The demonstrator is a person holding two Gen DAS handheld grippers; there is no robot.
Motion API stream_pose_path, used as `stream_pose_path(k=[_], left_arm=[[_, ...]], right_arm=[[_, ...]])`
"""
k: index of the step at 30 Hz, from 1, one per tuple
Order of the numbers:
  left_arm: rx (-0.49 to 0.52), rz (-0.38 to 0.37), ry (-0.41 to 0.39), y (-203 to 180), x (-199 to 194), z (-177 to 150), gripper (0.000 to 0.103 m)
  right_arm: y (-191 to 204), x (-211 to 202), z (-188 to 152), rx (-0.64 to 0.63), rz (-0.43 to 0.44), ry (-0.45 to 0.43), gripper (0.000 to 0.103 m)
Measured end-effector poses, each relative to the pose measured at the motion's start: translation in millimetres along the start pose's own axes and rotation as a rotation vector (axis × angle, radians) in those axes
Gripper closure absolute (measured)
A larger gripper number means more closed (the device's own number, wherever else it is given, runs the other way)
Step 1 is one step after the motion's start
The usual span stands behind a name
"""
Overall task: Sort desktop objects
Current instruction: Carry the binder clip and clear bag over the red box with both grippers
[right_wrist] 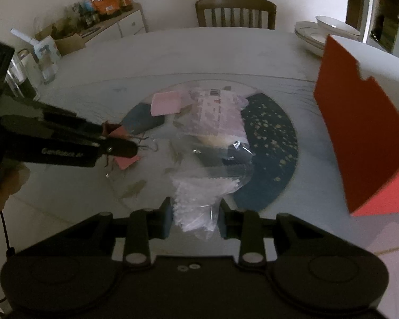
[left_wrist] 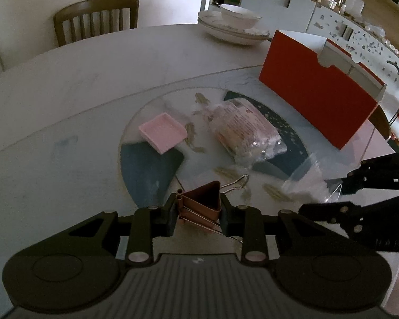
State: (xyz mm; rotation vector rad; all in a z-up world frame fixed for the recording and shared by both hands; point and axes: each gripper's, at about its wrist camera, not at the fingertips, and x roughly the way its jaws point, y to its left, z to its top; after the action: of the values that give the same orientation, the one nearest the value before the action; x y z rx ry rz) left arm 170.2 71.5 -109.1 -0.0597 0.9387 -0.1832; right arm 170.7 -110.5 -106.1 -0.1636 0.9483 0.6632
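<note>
My left gripper [left_wrist: 198,214] is shut on a copper binder clip [left_wrist: 203,203], held just above the glass turntable [left_wrist: 98,143]. My right gripper [right_wrist: 194,219] is shut on a clear plastic bag of small white pieces [right_wrist: 199,199], also seen in the left wrist view [left_wrist: 306,183]. A pink tray [left_wrist: 162,133] and a wrapped packet [left_wrist: 247,130] lie on the turntable; they also show in the right wrist view as the tray [right_wrist: 166,103] and the packet [right_wrist: 218,114]. The left gripper [right_wrist: 114,141] with the clip shows at left there. The red open box [left_wrist: 316,90] stands at the right.
Stacked white plates and a bowl [left_wrist: 234,26] sit at the table's far edge. A wooden chair [left_wrist: 98,18] stands behind the table. Glass jars [right_wrist: 26,71] stand at the table's left edge. Several small gold clips [left_wrist: 194,138] lie scattered on the turntable.
</note>
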Motion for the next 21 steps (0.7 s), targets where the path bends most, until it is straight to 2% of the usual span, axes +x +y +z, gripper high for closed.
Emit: stream_pose_path(k=[11, 15, 21], left_arm=[[-0.009, -0.029, -0.019, -32, -31, 2, 0.073], [0.021, -0.027, -0.033, -48, -37, 8, 0.073], [0.049, -0.071, -0.047, -75, -43, 19, 0.073]], right_arm=[[-12, -34, -9, 0.024, -0.016, -0.043, 0.071], [-20, -51, -11, 0.026, -0.017, -0.061, 0.071], [-35, -74, -11, 0.029, -0.025, -0.077, 0.071]])
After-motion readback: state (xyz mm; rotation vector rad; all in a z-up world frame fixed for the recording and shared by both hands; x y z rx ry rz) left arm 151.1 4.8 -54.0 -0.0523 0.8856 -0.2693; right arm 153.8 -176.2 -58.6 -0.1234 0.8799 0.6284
